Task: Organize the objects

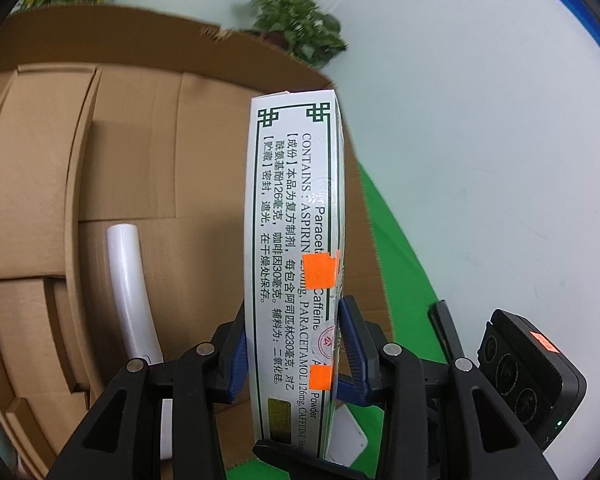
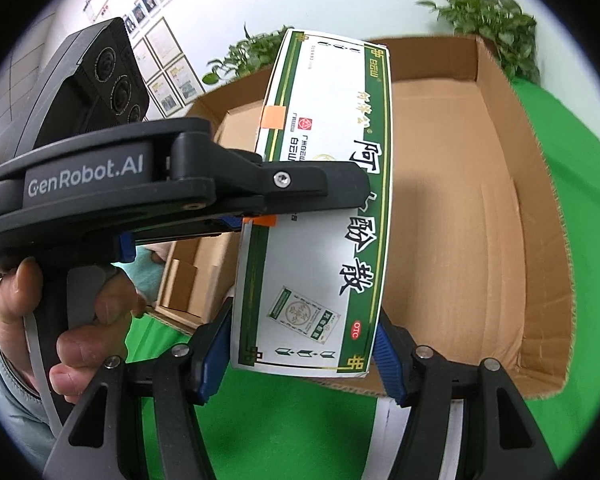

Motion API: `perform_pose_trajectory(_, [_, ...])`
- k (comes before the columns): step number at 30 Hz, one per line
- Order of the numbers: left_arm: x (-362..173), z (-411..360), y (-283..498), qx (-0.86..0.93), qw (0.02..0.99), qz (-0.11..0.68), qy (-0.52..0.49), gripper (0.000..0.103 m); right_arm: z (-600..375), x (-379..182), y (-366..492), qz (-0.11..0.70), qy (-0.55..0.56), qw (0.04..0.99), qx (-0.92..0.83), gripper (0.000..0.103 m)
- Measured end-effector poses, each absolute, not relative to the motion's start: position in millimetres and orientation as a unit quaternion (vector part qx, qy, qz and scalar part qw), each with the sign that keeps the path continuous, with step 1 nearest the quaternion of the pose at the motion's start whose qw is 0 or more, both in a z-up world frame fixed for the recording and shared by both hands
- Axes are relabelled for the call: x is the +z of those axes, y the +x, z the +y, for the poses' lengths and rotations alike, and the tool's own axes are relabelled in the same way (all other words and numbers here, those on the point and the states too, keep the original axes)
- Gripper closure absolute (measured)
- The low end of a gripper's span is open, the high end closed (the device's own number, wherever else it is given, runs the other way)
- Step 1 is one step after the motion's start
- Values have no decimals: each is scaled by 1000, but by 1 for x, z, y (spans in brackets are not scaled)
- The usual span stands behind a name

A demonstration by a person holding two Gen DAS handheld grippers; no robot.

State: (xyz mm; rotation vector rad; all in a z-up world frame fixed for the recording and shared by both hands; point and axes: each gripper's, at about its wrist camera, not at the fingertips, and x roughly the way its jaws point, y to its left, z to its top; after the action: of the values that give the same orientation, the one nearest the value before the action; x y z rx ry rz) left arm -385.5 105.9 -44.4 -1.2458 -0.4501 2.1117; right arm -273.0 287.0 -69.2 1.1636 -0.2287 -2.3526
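both grippers — left gripper (image 1: 292, 344), right gripper (image 2: 303, 344) — pinch white-green cardboard medicine box (image 2: 319, 216) over open brown cardboard carton (image 2: 479, 208); uneven release could tip it onto carton's rim.

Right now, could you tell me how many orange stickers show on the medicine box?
2 on the medicine box: an orange sticker mid-edge, another between the left gripper fingers. Others may be hidden.

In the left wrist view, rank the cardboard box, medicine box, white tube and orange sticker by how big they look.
1. cardboard box
2. medicine box, enlarged by nearness to the camera
3. white tube
4. orange sticker
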Motion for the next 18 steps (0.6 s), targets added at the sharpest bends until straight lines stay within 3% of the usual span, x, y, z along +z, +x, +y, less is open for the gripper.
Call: perform_pose_trajectory(18, [-93,104,-425,782,279,-178,-528,63,290,-113,-295,-100,500,258,-821,41])
